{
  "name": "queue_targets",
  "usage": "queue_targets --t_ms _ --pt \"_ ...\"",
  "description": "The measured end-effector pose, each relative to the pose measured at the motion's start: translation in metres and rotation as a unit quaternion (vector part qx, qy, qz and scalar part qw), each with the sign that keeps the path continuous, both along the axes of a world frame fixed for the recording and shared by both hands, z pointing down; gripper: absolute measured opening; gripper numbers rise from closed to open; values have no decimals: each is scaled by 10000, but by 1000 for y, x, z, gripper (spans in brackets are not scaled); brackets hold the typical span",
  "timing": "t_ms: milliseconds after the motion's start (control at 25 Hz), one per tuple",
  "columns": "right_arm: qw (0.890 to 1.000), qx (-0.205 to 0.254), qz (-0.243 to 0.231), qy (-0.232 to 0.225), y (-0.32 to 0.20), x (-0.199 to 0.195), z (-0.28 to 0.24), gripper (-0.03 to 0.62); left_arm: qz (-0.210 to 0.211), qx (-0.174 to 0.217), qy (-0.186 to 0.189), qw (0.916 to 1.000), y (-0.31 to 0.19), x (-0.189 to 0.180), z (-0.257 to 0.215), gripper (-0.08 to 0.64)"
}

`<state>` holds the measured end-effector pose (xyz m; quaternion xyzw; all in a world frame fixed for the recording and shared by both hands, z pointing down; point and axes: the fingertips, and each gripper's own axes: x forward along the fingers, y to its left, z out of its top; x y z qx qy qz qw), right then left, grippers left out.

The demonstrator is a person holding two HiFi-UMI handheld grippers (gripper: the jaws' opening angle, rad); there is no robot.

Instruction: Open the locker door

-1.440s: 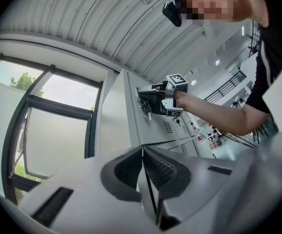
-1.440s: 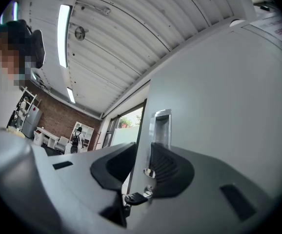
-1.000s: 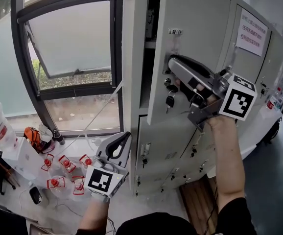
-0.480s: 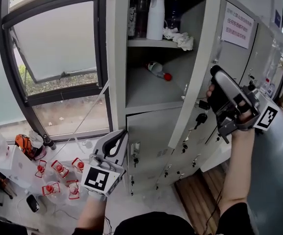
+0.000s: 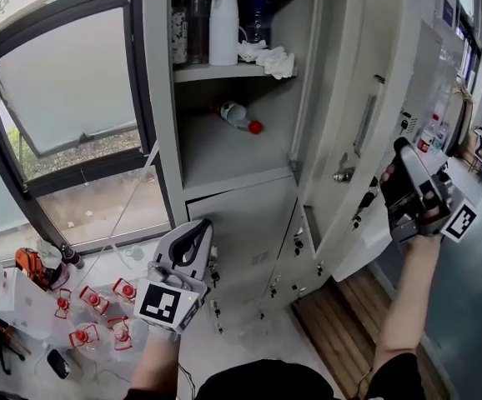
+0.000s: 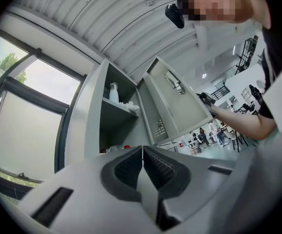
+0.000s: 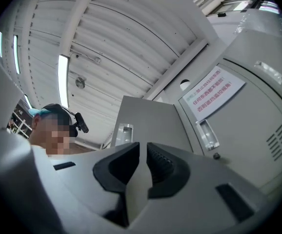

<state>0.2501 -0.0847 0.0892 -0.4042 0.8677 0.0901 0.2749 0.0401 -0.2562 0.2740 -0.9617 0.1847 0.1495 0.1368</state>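
- Your right gripper (image 5: 400, 150) is raised at the right of the head view. Its fingers (image 7: 165, 169) are clenched almost together, with nothing between them.
- The locker door (image 5: 349, 98) stands swung wide open, just left of your right fingers. Its grey outer face rises directly beyond them in the right gripper view. Whether the fingers touch the door cannot be told.
- A small metal latch (image 5: 343, 173) sits on the door's inner face, left of your right fingers and slightly lower.
- Your left gripper (image 5: 199, 226) hangs low, well apart from the door. Its fingers (image 6: 126, 168) are clenched flat against each other and hold nothing.
- The open locker (image 5: 162, 98) is above your left fingers and left of your right ones.
- On the shelf (image 5: 224, 72) inside stand a white spray bottle (image 5: 223, 19) and a dark jar (image 5: 195, 22). A crumpled white cloth (image 5: 268, 58) lies just to their right.
- In the compartment under that shelf, a bottle with a red cap (image 5: 239, 117) lies on its side.
- A large window (image 5: 66, 90) fills the wall to the left of your left fingers.
- Several small red-capped bottles (image 5: 91, 307) sit on the floor (image 5: 249, 348), below and left of your left fingers.
- A white paper notice (image 7: 214, 94) with red print is stuck on a neighbouring locker, above and right of your right fingers.
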Motion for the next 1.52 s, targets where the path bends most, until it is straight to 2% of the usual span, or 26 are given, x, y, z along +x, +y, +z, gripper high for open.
queue_targets --t_ms 320,440,760,920,1040,1520 --pt "9977 -171 620 -203 21 14 61 61 257 -83 -135 9995 7 28 9 23" --pt "9938 -134 1094 -150 24 21 90 61 321 -144 -222 9991 11 36 17 23" --pt "9797 -3 1956 -444 29 4 152 60 419 -426 -527 9968 24 42 47 23" --pt "9692 -97 2442 -294 16 -9 181 60 473 -574 -653 9951 32 44 63 23" --pt "9641 -253 2639 -142 2 -17 199 60 494 -611 -711 9944 38 45 69 23" --pt "9540 -606 2789 914 -62 -82 248 61 139 -920 -854 9920 39 25 98 23"
